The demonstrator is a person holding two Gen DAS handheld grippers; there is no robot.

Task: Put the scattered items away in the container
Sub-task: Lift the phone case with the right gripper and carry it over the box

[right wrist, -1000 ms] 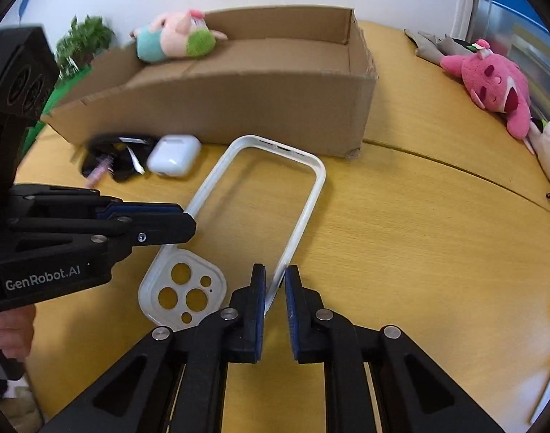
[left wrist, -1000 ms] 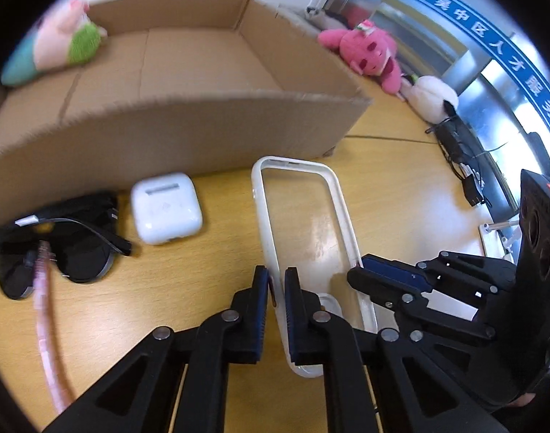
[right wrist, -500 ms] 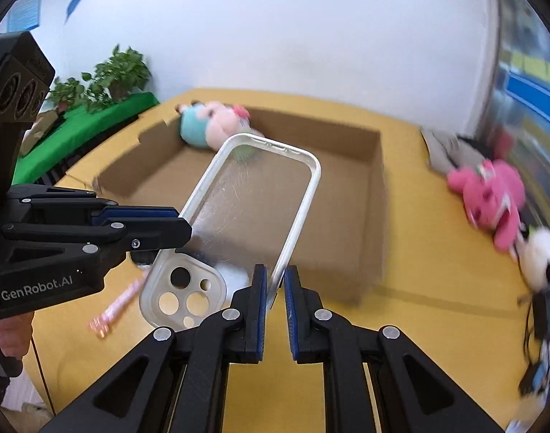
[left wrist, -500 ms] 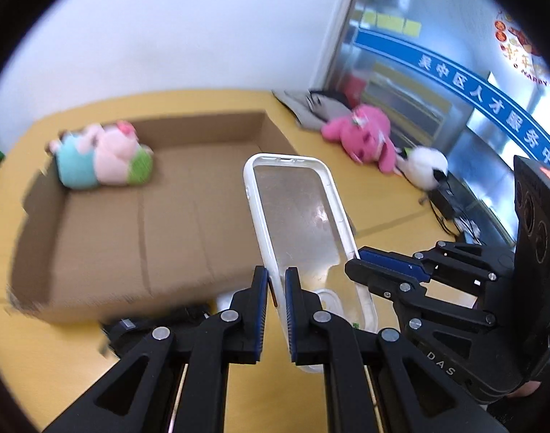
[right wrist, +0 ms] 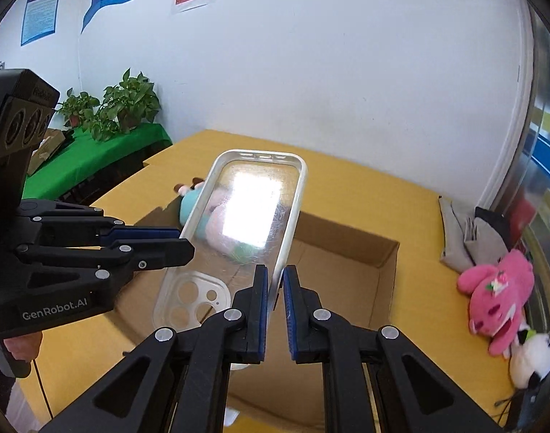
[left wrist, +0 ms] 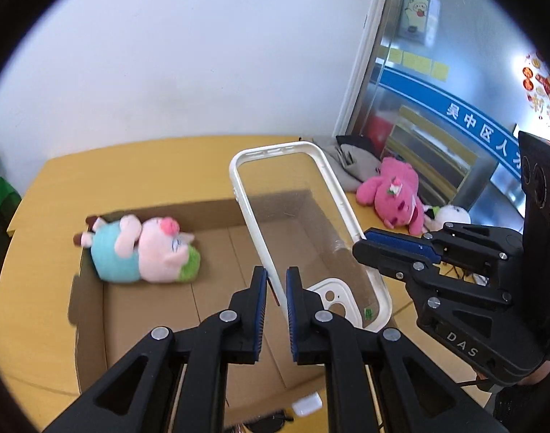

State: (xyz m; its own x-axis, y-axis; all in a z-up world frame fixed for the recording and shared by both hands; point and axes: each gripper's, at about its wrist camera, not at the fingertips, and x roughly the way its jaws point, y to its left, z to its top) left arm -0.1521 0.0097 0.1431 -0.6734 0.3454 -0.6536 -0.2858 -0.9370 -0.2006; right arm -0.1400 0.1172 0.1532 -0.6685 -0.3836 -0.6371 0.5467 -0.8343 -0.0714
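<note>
Phone case (left wrist: 303, 216), clear, white-rimmed: held above cardboard box (left wrist: 217, 310); left gripper (left wrist: 276, 285) and right gripper (right wrist: 275, 281) each clamped on opposite rims. Pig plush (left wrist: 144, 252) inside box; earbud case (left wrist: 306, 407), probably, outside.

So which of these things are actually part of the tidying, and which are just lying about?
Part of the job:
- clear phone case, gripped on either side by the left gripper and right gripper
- cardboard box
- pig plush, already in the box
- white earbud case
- sunglasses

Just lying about:
- pink plush
- white plush
- potted plants
- grey cloth
</note>
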